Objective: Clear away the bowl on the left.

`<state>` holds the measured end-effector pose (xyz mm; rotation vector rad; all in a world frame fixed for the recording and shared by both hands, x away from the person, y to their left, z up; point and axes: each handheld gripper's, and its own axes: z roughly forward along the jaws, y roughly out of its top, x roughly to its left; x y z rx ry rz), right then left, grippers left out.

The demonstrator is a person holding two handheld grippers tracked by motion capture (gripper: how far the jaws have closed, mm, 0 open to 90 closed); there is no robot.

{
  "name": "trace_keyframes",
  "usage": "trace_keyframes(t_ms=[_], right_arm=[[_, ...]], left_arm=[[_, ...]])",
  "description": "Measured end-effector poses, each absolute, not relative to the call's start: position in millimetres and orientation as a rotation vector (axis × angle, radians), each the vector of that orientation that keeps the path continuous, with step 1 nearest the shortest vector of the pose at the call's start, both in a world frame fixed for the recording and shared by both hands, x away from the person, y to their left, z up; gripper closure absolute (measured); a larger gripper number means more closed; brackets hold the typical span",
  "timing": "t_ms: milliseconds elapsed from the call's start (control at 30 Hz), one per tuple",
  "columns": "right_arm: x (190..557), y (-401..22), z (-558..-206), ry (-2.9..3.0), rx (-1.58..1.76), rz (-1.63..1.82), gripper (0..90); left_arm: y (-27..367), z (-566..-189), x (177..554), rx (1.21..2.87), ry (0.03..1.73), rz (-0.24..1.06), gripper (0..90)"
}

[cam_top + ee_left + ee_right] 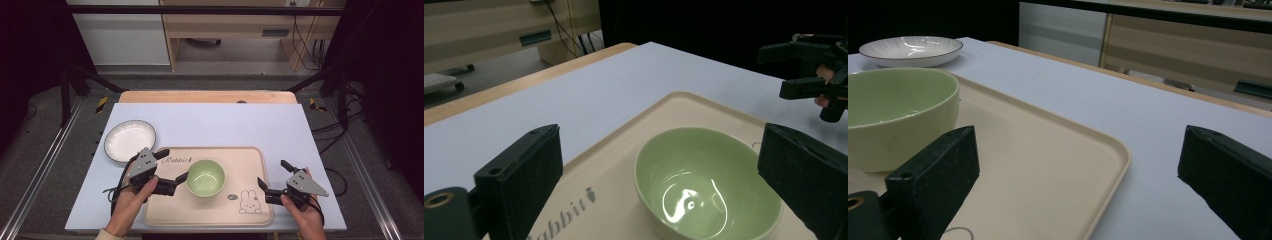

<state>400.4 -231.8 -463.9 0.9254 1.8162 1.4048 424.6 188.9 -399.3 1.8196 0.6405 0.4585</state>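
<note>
Green bowl (pixel 205 177) sits on the tray (pixel 250 160) between two spread claws, left (pixel 172 169) nearest, maybe about to grab it.

A green bowl (pixel 205 177) sits on a beige tray (pixel 250 155); a white plate (pixel 129 140) lies beside it

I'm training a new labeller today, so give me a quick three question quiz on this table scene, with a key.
1. True or false: the green bowl stands on the beige tray.
2. What lies off the tray? A) a white plate B) a cup C) a spoon
3. Fill in: both hand-held grippers are ____.

Key: 1 true. 2 A, the white plate. 3 open: the left hand-held gripper and the right hand-held gripper hold nothing.
</note>
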Motion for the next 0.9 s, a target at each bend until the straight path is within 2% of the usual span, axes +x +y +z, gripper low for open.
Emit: trace_keyframes(t_ms=[300,900], right_arm=[[400.6,-231.7,-464.4,1.821,0.926,1.4,3.5],[400.4,-233.9,-464.1,1.811,0.928,1.393,3.7]], left_arm=[[217.9,-408.9,420.5,1.83,0.67,0.52,5.0],[272.3,-430.8,416.3,1.757,0.821,0.544,4.7]])
